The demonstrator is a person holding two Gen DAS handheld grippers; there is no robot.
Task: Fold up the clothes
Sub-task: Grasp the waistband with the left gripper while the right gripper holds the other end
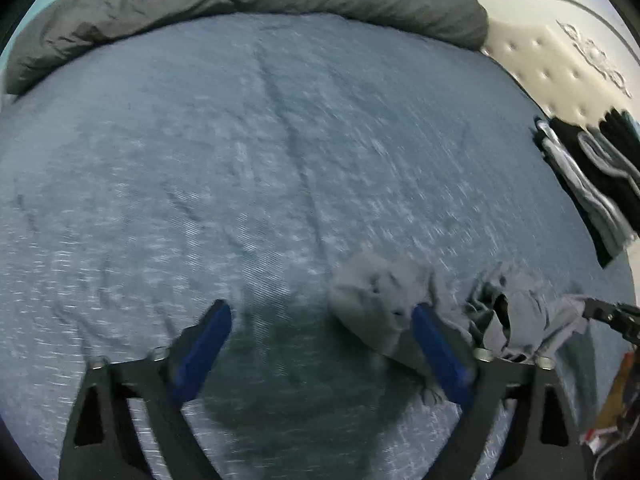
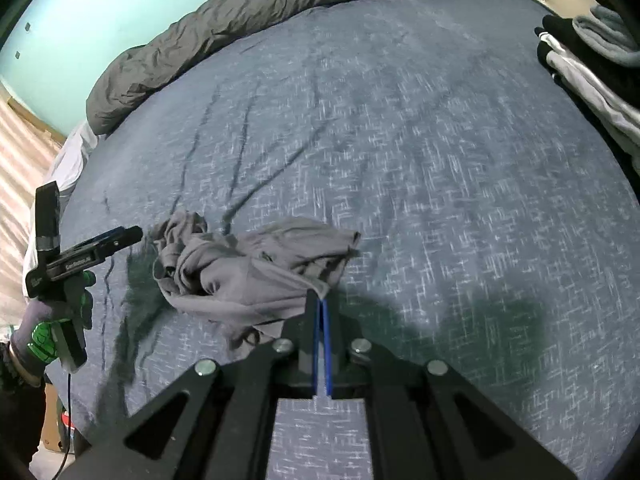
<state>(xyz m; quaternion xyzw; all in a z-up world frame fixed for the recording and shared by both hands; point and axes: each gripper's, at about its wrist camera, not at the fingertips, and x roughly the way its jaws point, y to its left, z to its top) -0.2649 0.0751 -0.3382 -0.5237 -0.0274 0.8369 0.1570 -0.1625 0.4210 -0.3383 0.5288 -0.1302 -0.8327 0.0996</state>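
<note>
Now: bed (image 2: 440,140) carries a crumpled grey garment (image 2: 248,276) near its front edge | garment looks light, limp, prone to bunching; best taken at hems or corners | right gripper (image 2: 322,300) fingers clenched on one corner | left gripper (image 1: 320,340) fingers spread wide, one beside the cloth.

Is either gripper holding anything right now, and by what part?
The right gripper is shut on a corner of the crumpled grey garment. The left gripper is open, holding nothing.

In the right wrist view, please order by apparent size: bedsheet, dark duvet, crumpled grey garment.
1. bedsheet
2. dark duvet
3. crumpled grey garment

The duvet lies farther away, so it is probably larger than it looks.
</note>
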